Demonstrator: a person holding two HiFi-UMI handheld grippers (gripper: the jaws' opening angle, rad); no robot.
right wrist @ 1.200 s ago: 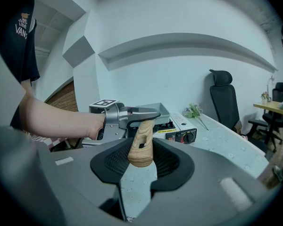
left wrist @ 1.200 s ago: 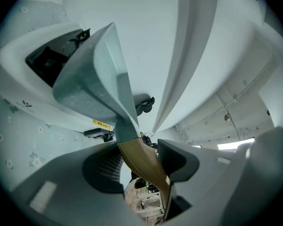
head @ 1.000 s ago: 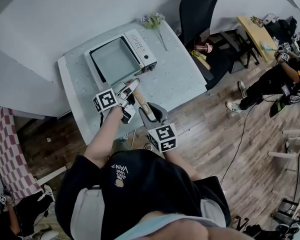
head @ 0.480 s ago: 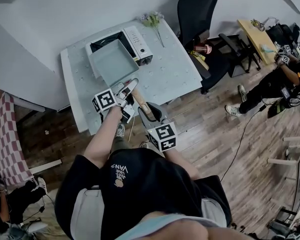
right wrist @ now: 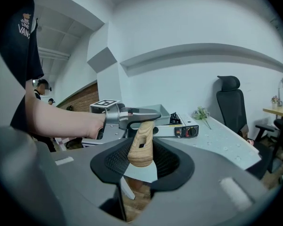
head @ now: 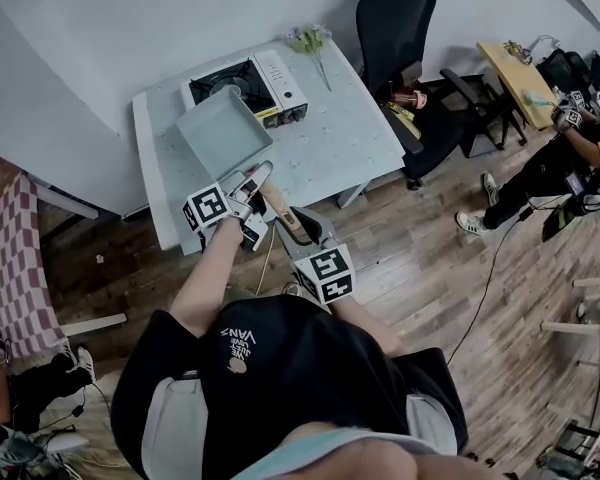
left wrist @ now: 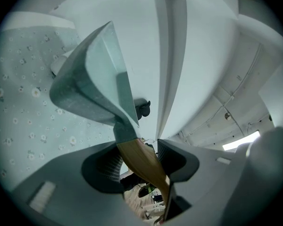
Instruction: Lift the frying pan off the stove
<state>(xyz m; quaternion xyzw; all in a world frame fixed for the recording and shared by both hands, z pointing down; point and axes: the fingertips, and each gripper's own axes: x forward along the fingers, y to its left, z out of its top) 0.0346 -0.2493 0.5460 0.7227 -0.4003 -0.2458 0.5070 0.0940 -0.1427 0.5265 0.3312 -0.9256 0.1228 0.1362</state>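
- step: the lift looks done. the pan (head: 220,133) is off the stove (head: 272,80), held over the table (head: 330,143), just left and near of the burner.
- left gripper (head: 256,182): jaws clamped on the handle (head: 278,208), close to where it meets the pan.
- right gripper (head: 298,230): jaws clamped on the near end of the handle.
- next, as i judge it: keep both grips tight and the pan level, since its weight sits far out from the handle. then carry it to a bare part of the table and lower it flat.
- pan: square, deep, with straight walls. it is pale green, smooth and matt, and looks empty.
- handle: light wood with visible grain, rounded, with a slot near its end.
- stove: flat white metal box with a black burner grate and a dark knob on the front.
- table: pale top with a small flower print.
- jaw pads: black and ribbed, which should bite well on the wood.
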